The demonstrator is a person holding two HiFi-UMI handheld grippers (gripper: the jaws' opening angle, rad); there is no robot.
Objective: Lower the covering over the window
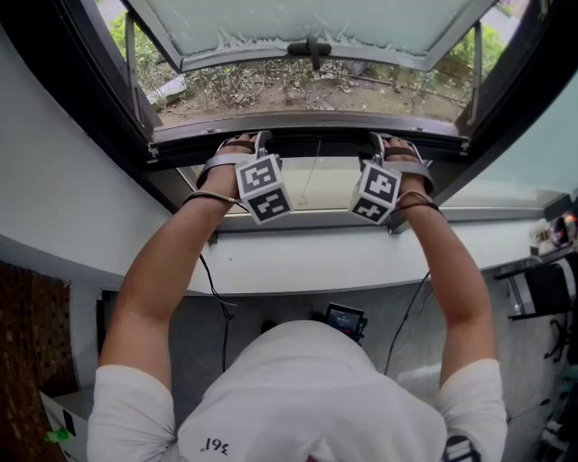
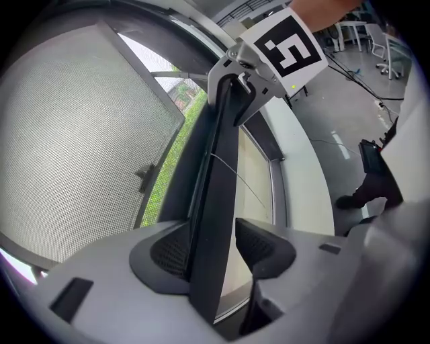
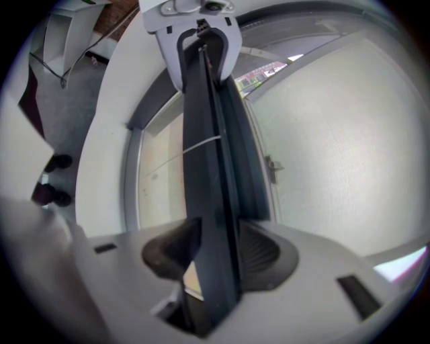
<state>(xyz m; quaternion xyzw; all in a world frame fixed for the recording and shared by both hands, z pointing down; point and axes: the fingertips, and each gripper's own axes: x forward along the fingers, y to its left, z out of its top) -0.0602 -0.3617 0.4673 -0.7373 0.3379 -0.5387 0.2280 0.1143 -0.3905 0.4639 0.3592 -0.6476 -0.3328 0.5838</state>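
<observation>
L gripper (image 2: 215, 248) stands fully open astride the dark bottom rail (image 2: 218, 168) of the covering. The rail rests against one pad with a clear gap to the other, so nothing is clamped. R gripper (image 3: 216, 252) is also wide. The rail fills nearly all the space betw. its pads but no squeeze is evident, so treat it as unclamped. Both units sit on the same rail, L and R of centre, approx. symmetric in head view. A thin cord (image 2: 242, 184) crosses just beside the rail. The rail lies along the dark frame member above the pale lower pane (image 1: 334, 185) and the white sill (image 1: 343, 257). Beyond it the frosted sash (image 1: 298, 23) is swung outward and the opening shows bare ground (image 1: 298, 86) outside, so the covering is judged not yet lowered. Recommended procedure: close both jaws together, pads flat on the rail faces, and confirm grip before loading. Draw down with equal force L/R and keep the rail level, since a skewed rail may bind in its guides. Keep the cord out of the jaws. Avoid jerks, and stop at the sill.
</observation>
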